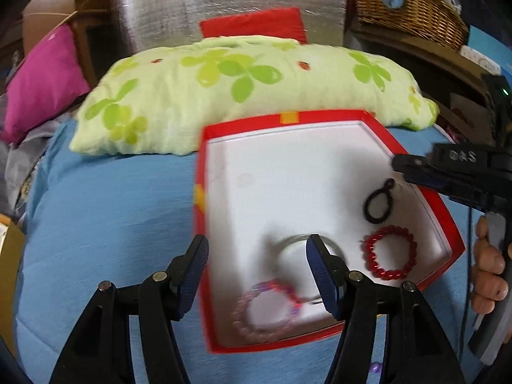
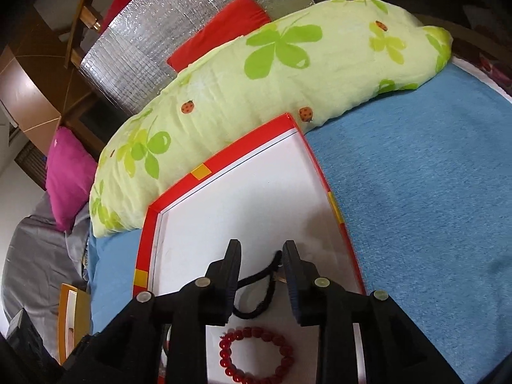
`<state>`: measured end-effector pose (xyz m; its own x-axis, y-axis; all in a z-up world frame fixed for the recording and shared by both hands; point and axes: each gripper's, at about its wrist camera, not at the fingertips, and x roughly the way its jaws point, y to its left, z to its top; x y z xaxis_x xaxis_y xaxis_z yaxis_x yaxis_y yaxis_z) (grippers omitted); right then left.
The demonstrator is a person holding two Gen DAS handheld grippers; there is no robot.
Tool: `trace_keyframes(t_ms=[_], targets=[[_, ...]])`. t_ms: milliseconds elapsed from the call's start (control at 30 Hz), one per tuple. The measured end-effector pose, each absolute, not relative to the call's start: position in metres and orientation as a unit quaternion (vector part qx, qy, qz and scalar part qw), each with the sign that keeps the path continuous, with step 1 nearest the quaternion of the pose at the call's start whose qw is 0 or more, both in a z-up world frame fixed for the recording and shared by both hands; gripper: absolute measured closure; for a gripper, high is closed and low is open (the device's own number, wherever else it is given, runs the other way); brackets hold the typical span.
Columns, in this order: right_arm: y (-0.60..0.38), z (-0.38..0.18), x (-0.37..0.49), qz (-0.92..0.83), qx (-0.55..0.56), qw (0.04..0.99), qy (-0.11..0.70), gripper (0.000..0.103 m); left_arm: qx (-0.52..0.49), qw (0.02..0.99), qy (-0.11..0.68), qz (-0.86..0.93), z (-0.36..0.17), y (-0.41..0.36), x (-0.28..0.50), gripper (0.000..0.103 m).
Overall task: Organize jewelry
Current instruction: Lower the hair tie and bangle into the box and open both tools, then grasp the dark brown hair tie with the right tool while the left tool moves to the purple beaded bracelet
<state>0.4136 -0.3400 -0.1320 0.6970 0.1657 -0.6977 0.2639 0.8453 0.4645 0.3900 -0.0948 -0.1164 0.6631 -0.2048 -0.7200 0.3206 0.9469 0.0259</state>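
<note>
Jewelry box (image 1: pixel 320 118): black ring (image 1: pixel 379 203) inside | right tongs (image 2: pixel 260 249) released around it | left tongs (image 1: pixel 256 246) released

A green-flowered pillow (image 1: pixel 243 92) lies on blue bedding (image 1: pixel 105 230), a magenta cushion (image 1: pixel 44 86) beside.

Red-rimmed white box (image 1: pixel 449 224), red bead bracelet (image 1: pixel 389 252), black loop (image 1: pixel 379 203), blue blanket (image 1: pixel 112 224).

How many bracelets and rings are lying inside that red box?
4: a black loop by the right edge, a red bead bracelet below it, a clear bangle mid-box, a pink bead bracelet nearest. The left gripper may hide more.
</note>
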Motion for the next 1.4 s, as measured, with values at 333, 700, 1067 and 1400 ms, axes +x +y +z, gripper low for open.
trace_keyframes(t_ms=[333, 700, 1067, 1400], targets=[[-0.33, -0.119, 0.384, -0.007, 0.245, 0.878, 0.41, 0.074, 0.075, 0.92, 0.371, -0.107, -0.107, -0.055, 0.366, 0.037], [-0.315, -0.109, 0.33, 0.025, 0.21, 0.879, 0.428, 0.074, 0.125, 0.915, 0.368, -0.107, -0.116, -0.037, 0.314, 0.037], [-0.303, -0.132, 0.279, 0.039, 0.211, 0.848, 0.484, 0.074, 0.101, 0.909, 0.387, -0.117, -0.123, -0.023, 0.275, 0.036], [-0.307, -0.154, 0.262, 0.031, 0.24, 0.824, 0.513, 0.074, 0.117, 0.9, 0.39, -0.157, -0.131, -0.051, 0.248, 0.036]])
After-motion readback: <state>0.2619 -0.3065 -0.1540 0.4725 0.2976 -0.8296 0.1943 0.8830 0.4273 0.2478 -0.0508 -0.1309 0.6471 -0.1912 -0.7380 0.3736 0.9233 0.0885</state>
